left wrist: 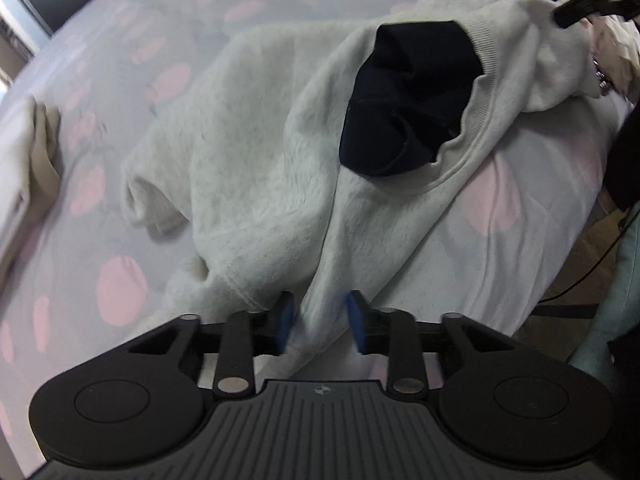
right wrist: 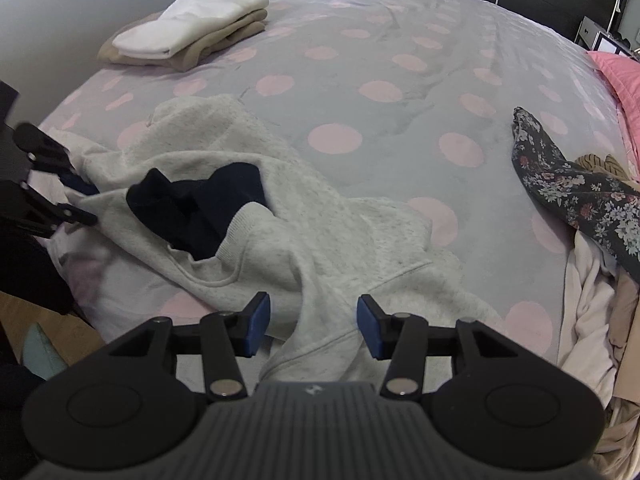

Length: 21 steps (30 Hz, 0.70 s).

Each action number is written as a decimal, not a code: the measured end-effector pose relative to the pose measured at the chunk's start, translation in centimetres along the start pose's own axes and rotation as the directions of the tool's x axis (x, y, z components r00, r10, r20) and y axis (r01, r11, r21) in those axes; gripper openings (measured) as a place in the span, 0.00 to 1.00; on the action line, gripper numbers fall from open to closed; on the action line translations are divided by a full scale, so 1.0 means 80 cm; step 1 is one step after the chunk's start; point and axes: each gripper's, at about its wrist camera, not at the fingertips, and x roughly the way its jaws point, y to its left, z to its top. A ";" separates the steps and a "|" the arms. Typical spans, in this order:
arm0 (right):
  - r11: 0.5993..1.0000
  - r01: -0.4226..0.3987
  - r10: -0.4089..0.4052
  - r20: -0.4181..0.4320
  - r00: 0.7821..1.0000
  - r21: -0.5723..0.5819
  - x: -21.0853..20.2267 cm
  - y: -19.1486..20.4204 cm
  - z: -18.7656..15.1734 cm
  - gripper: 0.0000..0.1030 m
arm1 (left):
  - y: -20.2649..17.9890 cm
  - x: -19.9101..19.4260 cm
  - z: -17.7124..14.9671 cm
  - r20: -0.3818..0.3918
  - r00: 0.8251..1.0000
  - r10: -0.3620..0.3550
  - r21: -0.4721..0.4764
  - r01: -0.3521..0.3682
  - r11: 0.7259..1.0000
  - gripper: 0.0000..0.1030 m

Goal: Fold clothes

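A light grey sweatshirt (left wrist: 248, 152) (right wrist: 320, 240) lies crumpled on the bed, and a dark navy inner layer (left wrist: 408, 100) (right wrist: 200, 208) shows at its neck opening. My left gripper (left wrist: 320, 320) points steeply down at one end of it. A fold of the fabric runs between its blue pads, which stand slightly apart. In the right wrist view that gripper (right wrist: 86, 200) is at the far left, on the garment's edge. My right gripper (right wrist: 314, 326) is open over the other end. The hem passes between its pads without being pinched.
A folded stack of white and beige clothes (right wrist: 188, 32) sits at the far side of the polka-dot bed cover (right wrist: 360, 80). A dark floral garment (right wrist: 568, 188) and a heap of pale clothes (right wrist: 592, 300) lie at the right. A pink pillow (right wrist: 620, 76) is behind them. Wooden floor (right wrist: 36, 320) shows beyond the bed's near edge.
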 end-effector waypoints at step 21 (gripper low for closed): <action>0.979 -0.093 0.084 -0.055 0.995 -0.180 0.005 -0.011 -0.002 0.49 | 0.065 -0.006 -0.007 -0.045 0.997 0.055 -0.306 -0.067 0.950 0.04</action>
